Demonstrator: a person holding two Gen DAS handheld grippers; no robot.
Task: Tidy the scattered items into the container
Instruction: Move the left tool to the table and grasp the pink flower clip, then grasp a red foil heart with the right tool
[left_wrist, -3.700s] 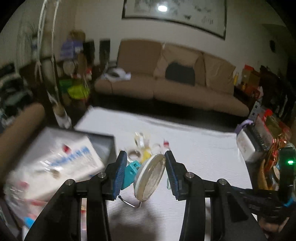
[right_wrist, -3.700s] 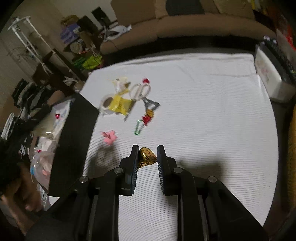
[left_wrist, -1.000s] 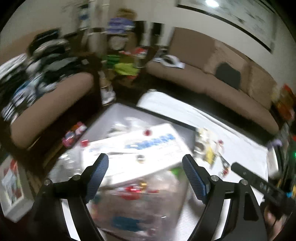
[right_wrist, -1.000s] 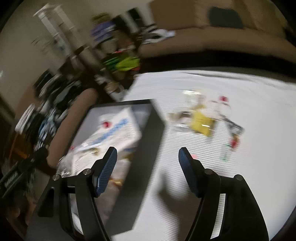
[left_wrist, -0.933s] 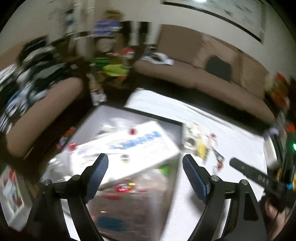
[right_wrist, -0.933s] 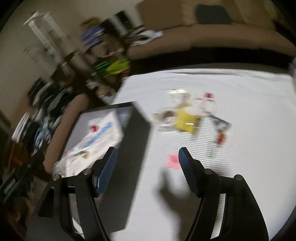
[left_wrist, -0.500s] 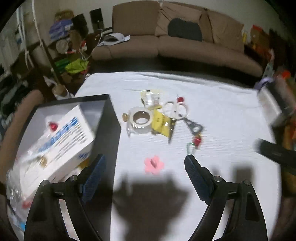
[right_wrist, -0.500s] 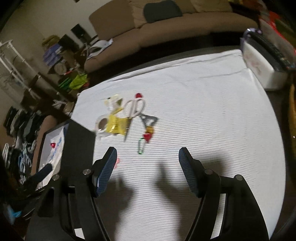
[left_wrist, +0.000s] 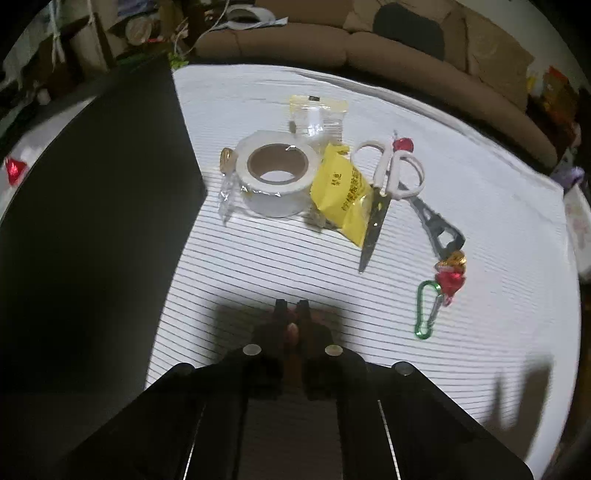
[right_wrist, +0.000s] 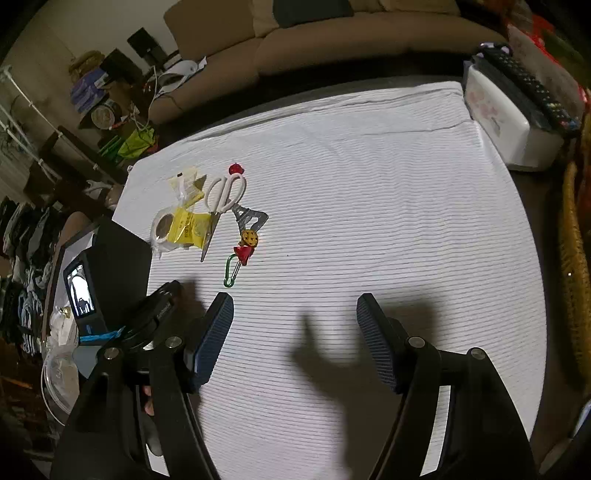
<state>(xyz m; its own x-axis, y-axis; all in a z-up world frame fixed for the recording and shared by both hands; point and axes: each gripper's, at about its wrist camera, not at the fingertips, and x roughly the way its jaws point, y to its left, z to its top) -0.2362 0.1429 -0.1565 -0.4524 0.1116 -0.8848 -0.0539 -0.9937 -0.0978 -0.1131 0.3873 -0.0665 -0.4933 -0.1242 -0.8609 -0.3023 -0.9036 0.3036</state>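
The left claw (left_wrist: 291, 310) points steeply down at the white cloth (left_wrist: 266, 266) on the counter, jaws shut on a small pink thing (left_wrist: 293, 329); what it is cannot be told in the claw's own shadow. The black box (left_wrist: 96, 221) stands just to its left.

Beyond it lies the clutter. The scissors (left_wrist: 384, 192) lie with their long axis running away from the camera, white handles at the far end, blade tip nearer. A yellow packet (left_wrist: 341, 194) overlaps the blades and leans on the tape roll (left_wrist: 277, 173), which lies flat, hole up. A clear packet (left_wrist: 316, 116) lies behind the roll. To the right, a grey tower trinket (left_wrist: 437, 227) points its top toward the scissor handles; red and gold charms (left_wrist: 450, 271) join it to a green carabiner (left_wrist: 428, 308), long axis also running near to far.

The right claw (right_wrist: 295, 336) is tilted down over bare cloth, jaws wide apart, with nothing between them.
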